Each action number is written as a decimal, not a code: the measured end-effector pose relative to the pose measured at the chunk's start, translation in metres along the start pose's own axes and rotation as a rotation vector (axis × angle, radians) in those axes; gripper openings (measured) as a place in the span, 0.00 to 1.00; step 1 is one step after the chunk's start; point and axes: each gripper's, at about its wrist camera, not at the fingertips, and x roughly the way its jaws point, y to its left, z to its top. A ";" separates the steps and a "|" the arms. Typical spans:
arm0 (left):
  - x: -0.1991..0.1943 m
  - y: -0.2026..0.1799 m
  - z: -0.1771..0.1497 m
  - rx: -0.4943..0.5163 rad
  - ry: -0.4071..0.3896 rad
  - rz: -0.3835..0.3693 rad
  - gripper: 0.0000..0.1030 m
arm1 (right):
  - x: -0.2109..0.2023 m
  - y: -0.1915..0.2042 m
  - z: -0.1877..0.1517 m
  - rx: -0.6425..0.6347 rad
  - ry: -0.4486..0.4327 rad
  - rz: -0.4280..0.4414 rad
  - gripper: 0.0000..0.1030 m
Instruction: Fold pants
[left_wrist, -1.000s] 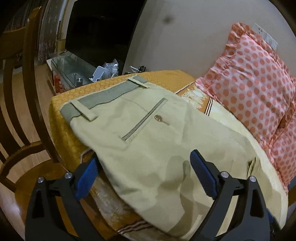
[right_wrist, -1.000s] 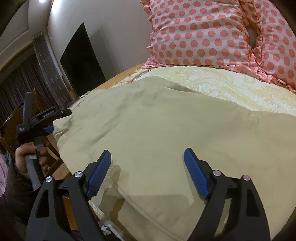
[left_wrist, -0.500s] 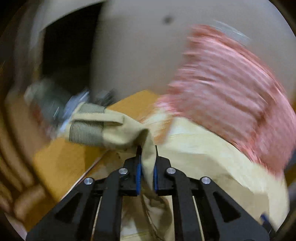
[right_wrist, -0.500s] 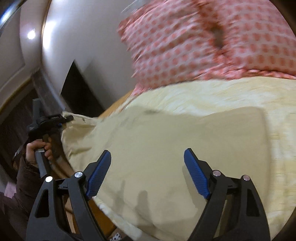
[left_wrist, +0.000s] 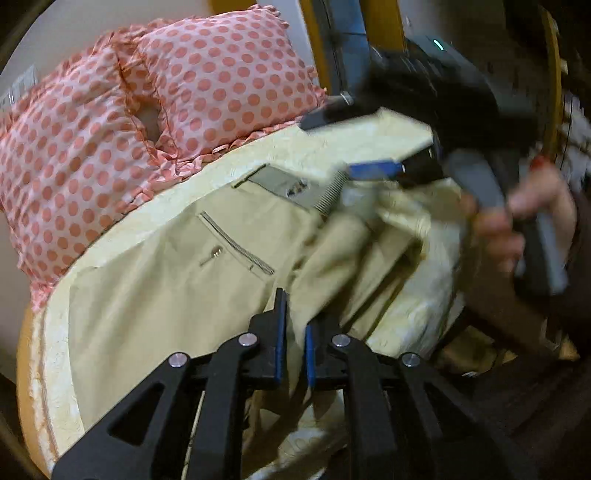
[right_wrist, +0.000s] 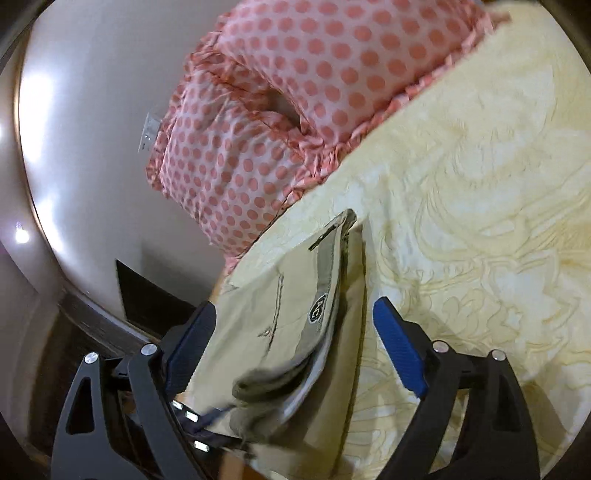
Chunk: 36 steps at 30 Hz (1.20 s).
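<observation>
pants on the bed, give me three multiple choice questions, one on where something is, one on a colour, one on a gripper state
1. Where is the grey waistband of the pants?
A. hanging off a chair
B. on the cream bedspread, towards the pillows
C. under the pillows

2. What colour are the dots on the pillows?
A. coral on pale pink
B. blue on white
C. green on yellow

3. How does the left gripper stand?
A. wide open above the bed
B. shut on nothing
C. shut on a fold of the pants

Answers:
1 B: the right wrist view shows the waistband lying on the bedspread just below the pillows.
2 A: both views show coral dots on pink fabric.
3 C: beige cloth is pinched between its blue pads, while the right gripper is open.
</observation>
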 end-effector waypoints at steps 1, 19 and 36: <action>-0.002 0.000 -0.002 -0.004 0.001 0.003 0.20 | 0.004 0.002 0.002 -0.019 0.011 -0.015 0.86; 0.015 0.255 -0.075 -0.887 0.098 -0.149 0.61 | 0.072 0.001 0.019 -0.184 0.230 -0.205 0.26; 0.102 0.305 0.055 -0.693 0.036 0.036 0.09 | 0.127 0.002 0.152 -0.236 0.114 -0.211 0.10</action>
